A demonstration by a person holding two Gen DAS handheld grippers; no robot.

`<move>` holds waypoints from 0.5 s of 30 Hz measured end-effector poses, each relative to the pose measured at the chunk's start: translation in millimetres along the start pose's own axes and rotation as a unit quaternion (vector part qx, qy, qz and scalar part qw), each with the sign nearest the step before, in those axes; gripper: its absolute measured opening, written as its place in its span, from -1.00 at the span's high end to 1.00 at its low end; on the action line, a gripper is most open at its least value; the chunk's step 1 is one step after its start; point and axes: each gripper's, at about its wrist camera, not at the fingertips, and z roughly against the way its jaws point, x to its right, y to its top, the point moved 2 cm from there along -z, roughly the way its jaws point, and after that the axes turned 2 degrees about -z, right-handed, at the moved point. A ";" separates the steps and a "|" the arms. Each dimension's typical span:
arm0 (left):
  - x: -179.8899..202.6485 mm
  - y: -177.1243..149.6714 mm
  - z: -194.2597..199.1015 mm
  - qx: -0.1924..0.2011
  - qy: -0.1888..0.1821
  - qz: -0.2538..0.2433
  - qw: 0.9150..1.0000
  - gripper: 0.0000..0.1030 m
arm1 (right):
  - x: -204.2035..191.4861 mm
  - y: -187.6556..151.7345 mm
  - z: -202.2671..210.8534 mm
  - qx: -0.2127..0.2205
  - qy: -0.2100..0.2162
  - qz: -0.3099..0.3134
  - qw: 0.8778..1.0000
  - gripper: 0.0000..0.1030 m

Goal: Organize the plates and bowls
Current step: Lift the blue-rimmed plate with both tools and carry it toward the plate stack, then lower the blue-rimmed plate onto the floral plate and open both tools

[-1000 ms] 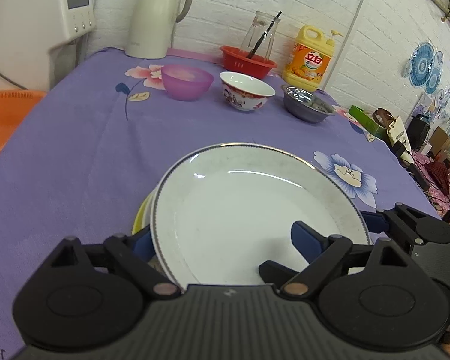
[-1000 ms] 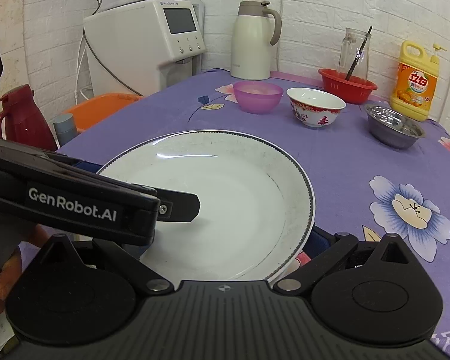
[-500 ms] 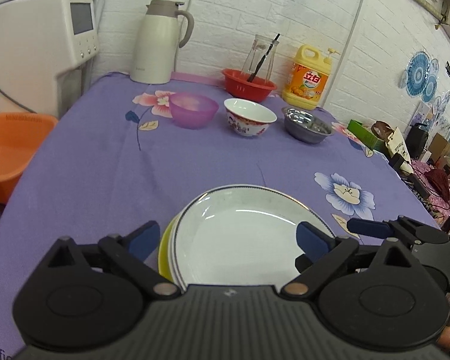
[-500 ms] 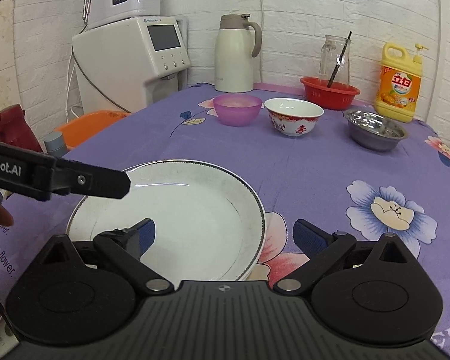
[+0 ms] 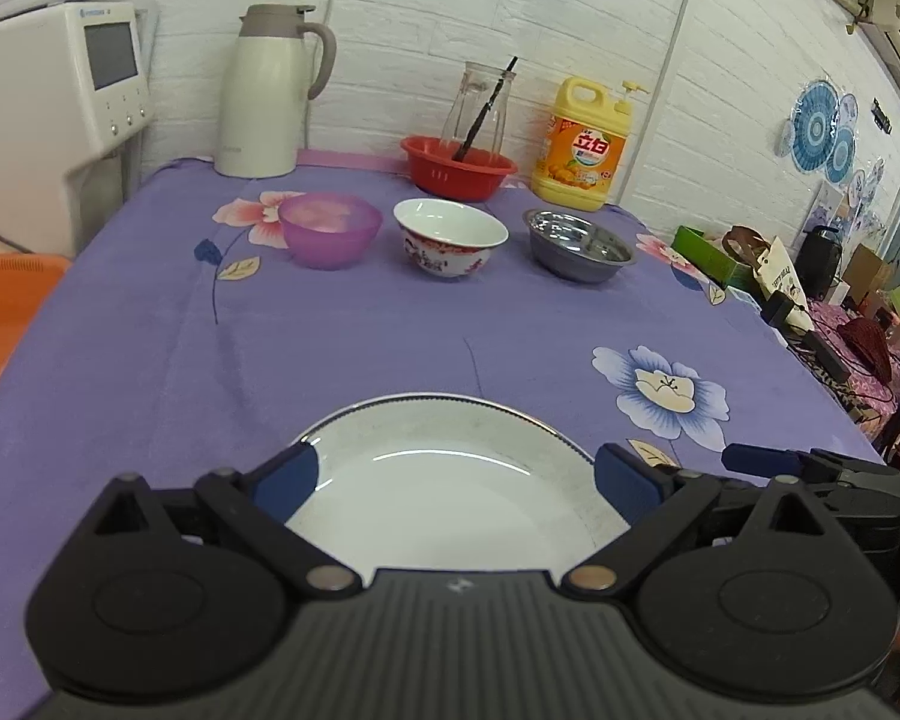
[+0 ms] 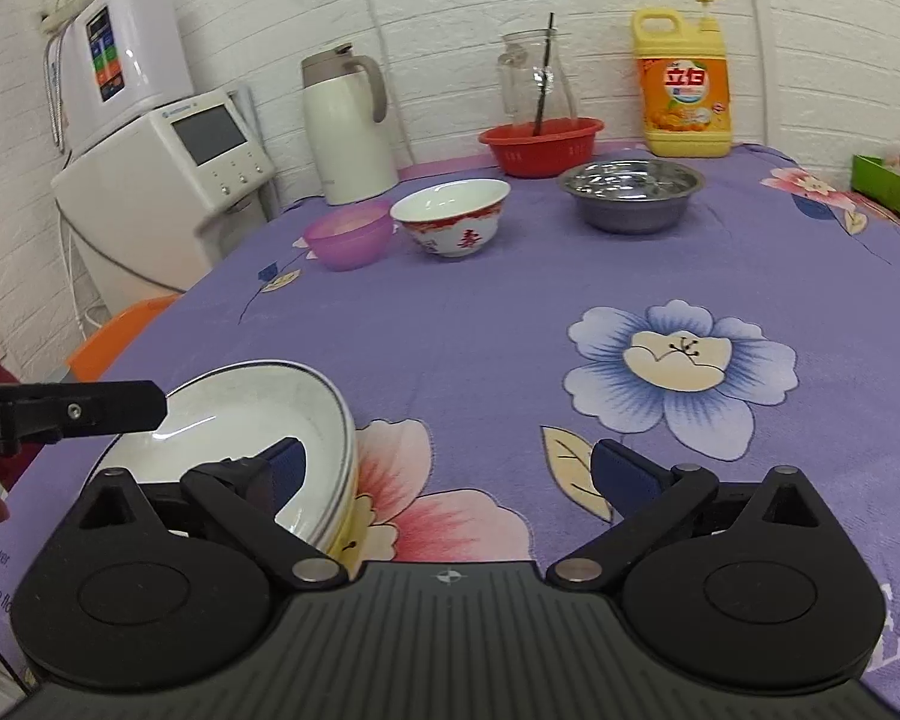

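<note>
Both grippers spread wide, gripping nothing: left gripper [image 5: 453, 474] above white plate [image 5: 450, 480], right gripper [image 6: 447, 474] just right of it.

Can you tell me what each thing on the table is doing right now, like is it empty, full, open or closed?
White plate: lying flat on the tablecloth, empty.
Purple bowl: upright, contents unclear.
Red-patterned white bowl: upright, looks empty.
Steel bowl: upright, empty.
Red basket: upright; a stick leans above it.
Thermos jug: standing, lid closed.
Dish soap bottle: standing upright.
Left tool: open, holding nothing.
Right tool: open, holding nothing.
</note>
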 end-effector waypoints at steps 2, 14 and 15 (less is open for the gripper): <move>5.6 2.7 -6.6 -0.006 0.000 -0.002 1.000 -0.89 | 8.8 0.9 -1.2 -0.005 -0.014 -0.012 1.000 -1.00; 50.7 29.9 -55.8 -0.034 -0.029 -0.014 0.999 -0.89 | 57.8 9.9 -3.1 -0.011 -0.030 -0.022 0.999 -1.00; 53.8 33.1 -60.7 -0.037 -0.032 -0.015 0.999 -0.89 | 64.5 10.7 -5.7 -0.019 -0.037 -0.026 0.999 -1.00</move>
